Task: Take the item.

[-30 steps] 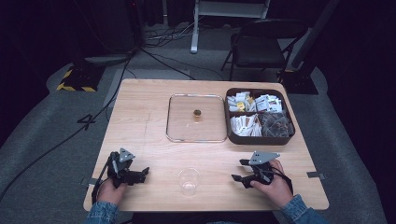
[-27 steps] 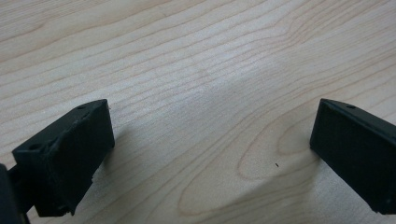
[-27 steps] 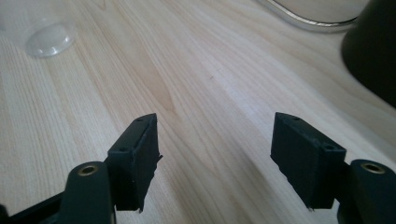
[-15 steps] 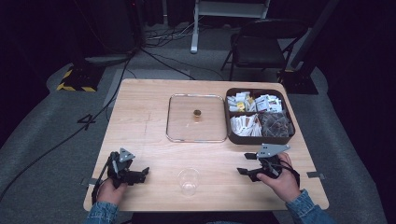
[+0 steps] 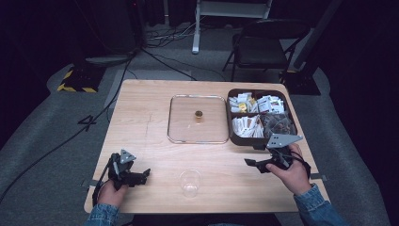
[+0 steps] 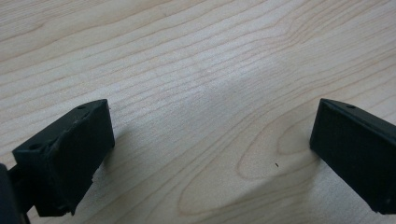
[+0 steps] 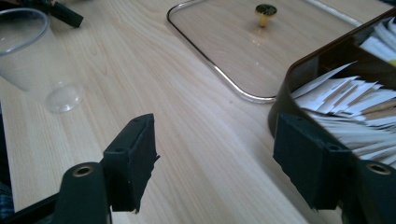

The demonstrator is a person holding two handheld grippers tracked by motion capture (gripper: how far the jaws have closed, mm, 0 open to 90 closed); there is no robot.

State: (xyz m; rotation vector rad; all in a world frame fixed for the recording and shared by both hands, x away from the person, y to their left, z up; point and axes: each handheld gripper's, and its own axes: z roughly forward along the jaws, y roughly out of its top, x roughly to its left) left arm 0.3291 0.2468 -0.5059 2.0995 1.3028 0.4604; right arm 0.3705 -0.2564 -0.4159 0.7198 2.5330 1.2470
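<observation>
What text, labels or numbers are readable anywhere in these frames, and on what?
"4": dark mark on the grey floor mat left of the light wooden table; it reads as a 4, though it may just be tape.
Paper sachets in the dark brown compartment box: printing too small and blurred to read.
Clear glass lid with the brass knob, clear plastic cup: no text seen.

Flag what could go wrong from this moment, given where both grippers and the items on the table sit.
1. The right gripper is open right beside the brown box of paper packets; one of its fingers could catch the rim and shove the box.
2. The clear plastic cup stands empty and probably light between the grippers; a sweep could tip it.
3. The glass lid lies close to the box and could get pushed.
</observation>
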